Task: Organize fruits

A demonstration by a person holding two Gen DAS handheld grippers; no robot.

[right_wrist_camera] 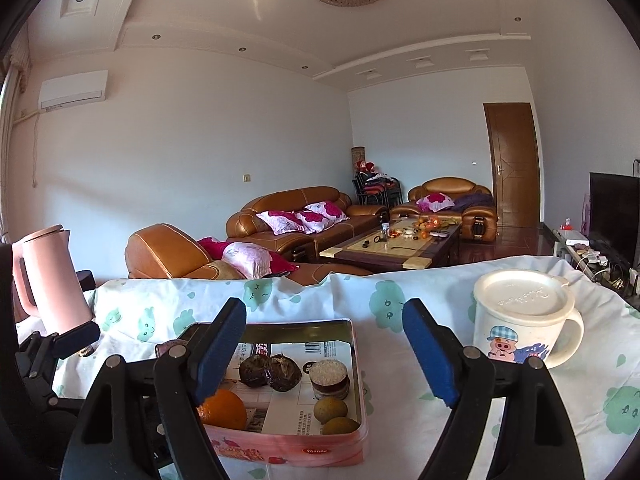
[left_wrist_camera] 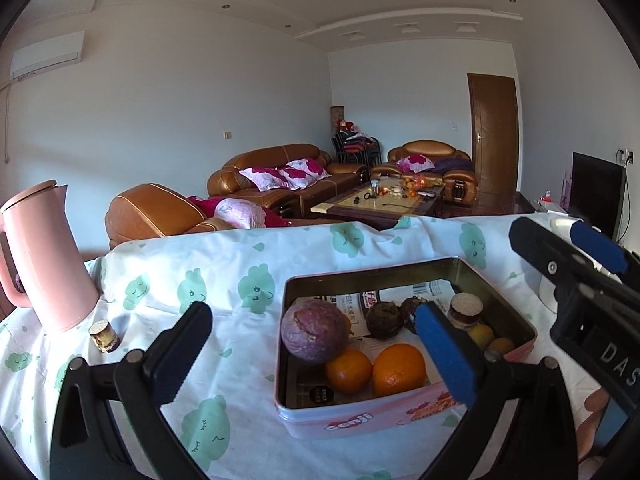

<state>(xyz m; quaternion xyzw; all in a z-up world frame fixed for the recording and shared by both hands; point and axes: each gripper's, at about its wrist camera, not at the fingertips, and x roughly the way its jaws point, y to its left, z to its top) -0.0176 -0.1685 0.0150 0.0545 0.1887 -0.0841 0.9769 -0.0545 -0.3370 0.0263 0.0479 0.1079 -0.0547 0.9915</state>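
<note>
A pink tin box (left_wrist_camera: 400, 412) stands on the cloth-covered table. It holds a purple passion fruit (left_wrist_camera: 314, 330), two oranges (left_wrist_camera: 398, 368), dark brown fruits (left_wrist_camera: 384, 318), a cork-lidded jar (left_wrist_camera: 464, 312) and small yellow-green fruits (left_wrist_camera: 482, 334). My left gripper (left_wrist_camera: 312, 320) hangs open just before the tin, with nothing between its pads. My right gripper (right_wrist_camera: 324, 312) is open over the tin's (right_wrist_camera: 280, 448) right side and holds nothing. An orange (right_wrist_camera: 224, 408), two dark fruits (right_wrist_camera: 270, 372) and the jar (right_wrist_camera: 330, 378) show below it. The right gripper's fingers (left_wrist_camera: 568, 256) reach in from the right.
A pink kettle (left_wrist_camera: 44, 256) and a small cork-lidded jar (left_wrist_camera: 105, 334) stand at the table's left. A lidded white mug (right_wrist_camera: 524, 316) with a pig picture stands right of the tin. The table's far edge drops off toward brown sofas.
</note>
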